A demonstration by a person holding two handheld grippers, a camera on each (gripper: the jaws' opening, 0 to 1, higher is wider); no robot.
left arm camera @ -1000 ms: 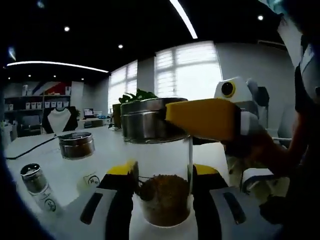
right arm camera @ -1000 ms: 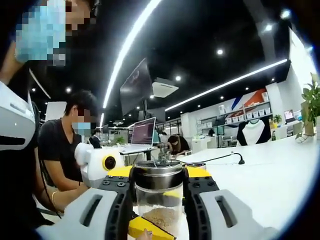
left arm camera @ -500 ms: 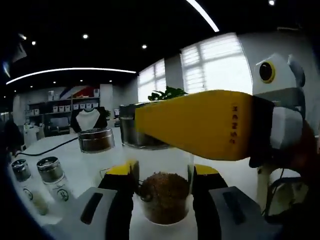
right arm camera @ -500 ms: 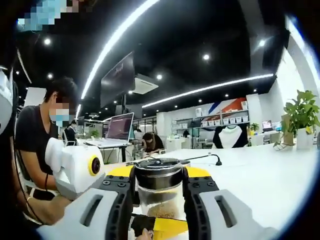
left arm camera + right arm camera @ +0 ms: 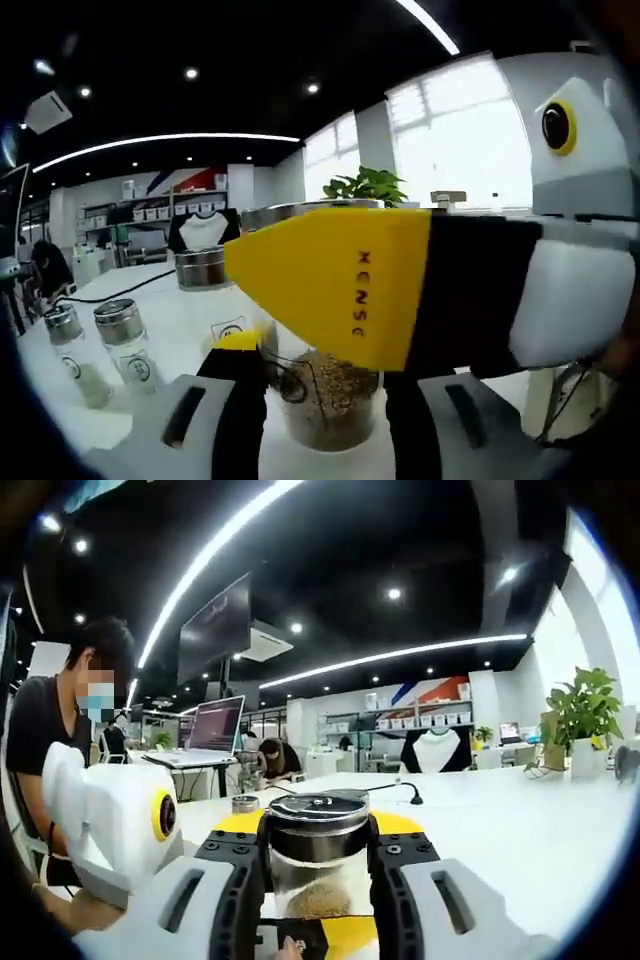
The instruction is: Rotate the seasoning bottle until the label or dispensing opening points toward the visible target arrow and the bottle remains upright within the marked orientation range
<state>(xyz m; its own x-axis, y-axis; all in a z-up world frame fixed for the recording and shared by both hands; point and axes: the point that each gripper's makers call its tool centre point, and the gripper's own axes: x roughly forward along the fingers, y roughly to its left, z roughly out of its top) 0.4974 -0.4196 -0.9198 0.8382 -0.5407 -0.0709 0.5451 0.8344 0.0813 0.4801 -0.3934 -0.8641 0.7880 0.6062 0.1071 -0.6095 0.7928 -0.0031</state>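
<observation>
Left claw [image 5: 325,385] sits at the bottom centre of the left gripper view, its jaws clenched on the lower body of the seasoning bottle [image 5: 328,400], where brown granules fill the glass. Right claw [image 5: 318,850], low in the middle of the right gripper view, grips the same bottle just under its metal lid [image 5: 318,812]. In the left gripper view that right claw crosses the centre as a wide yellow and black jaw, hiding most of the lid. The bottle appears upright on the white table [image 5: 520,830], though its base is hard to see. Two small shakers [image 5: 100,345] stand at lower left, and a metal tin [image 5: 200,268] sits farther back.
</observation>
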